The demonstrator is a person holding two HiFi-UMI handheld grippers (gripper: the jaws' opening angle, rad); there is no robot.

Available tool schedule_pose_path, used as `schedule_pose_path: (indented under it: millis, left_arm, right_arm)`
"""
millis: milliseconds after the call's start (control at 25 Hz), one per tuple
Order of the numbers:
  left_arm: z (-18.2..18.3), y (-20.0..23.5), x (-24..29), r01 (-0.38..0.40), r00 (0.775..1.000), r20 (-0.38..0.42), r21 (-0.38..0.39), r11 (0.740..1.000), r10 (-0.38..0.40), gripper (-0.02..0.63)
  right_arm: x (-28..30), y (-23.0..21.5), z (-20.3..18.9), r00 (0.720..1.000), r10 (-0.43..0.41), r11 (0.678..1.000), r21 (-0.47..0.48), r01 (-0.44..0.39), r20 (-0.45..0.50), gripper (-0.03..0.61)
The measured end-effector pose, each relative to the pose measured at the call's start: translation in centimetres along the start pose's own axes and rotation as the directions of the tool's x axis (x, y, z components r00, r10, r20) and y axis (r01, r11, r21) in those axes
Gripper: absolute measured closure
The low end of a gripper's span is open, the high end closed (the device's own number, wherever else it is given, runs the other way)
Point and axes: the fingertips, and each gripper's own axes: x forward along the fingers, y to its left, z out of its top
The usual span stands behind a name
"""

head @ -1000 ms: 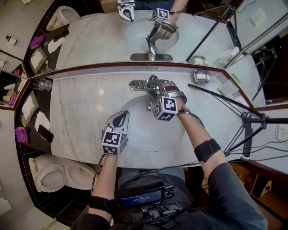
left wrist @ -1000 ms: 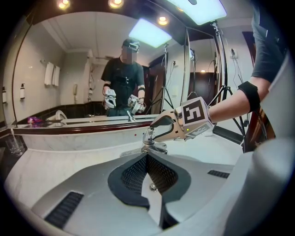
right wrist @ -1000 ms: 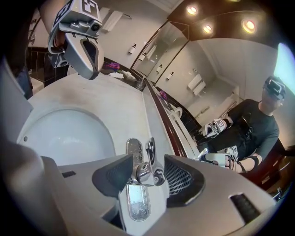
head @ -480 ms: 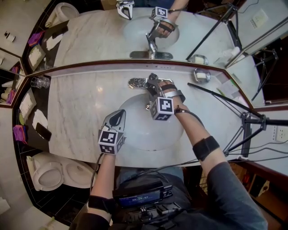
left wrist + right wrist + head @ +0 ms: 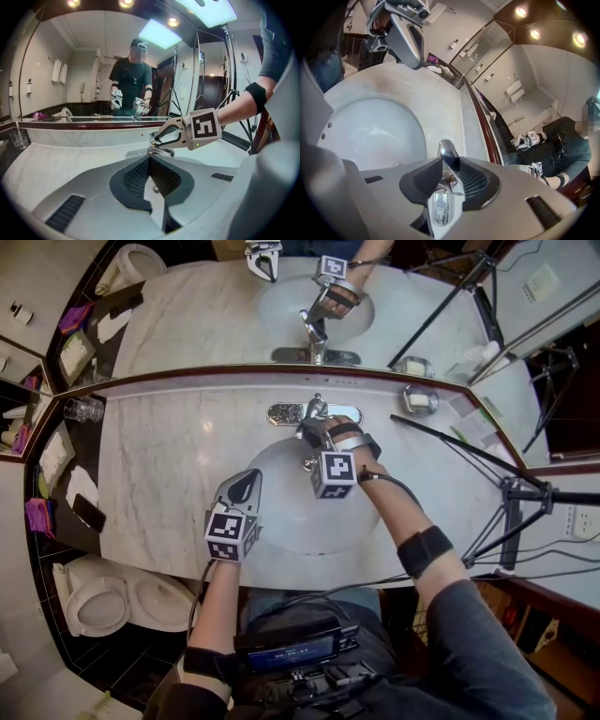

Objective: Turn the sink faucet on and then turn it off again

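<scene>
Flanking the sink (image 5: 281, 517): glass tumbler (image 5: 82, 412), soap dish (image 5: 421, 399), tripod leg (image 5: 459, 442).

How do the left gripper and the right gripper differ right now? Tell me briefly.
The left gripper has its fingers together on nothing; the right gripper has just been closing its fingers onto the faucet handle. The left gripper hangs at the left edge of the sink; the right gripper is at the back of the sink. Both point toward the mirror.
</scene>
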Motion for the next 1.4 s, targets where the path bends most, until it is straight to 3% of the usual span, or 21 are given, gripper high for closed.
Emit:
schedule_pose_path:
  millis: [680,1200,1400]
  left_arm:
    - [-0.2,1.0,-1.2,-0.031,1.0,-0.003,0.001,1.0,0.031,0.612]
    - [-0.2,1.2,-2.7,-0.041,0.999,0.006,0.001,0.999,0.041,0.612]
    - [0.5,0.6,-3.0,-0.028,0.999,0.018,0.013,1.0,0.027,0.612]
  right_arm:
    - [0.3,-0.2,-0.4,0.999,-0.008,1.0,-0.026,0.007,-0.044,0.459]
    - [-3.5,-0.2,-1.0,0.996,-0.035,0.995,0.09,0.042,-0.084,0.457]
    - [-6.7,-1.2,-1.0,0.995,-0.074,0.979,0.183,0.086,-0.071,0.471]
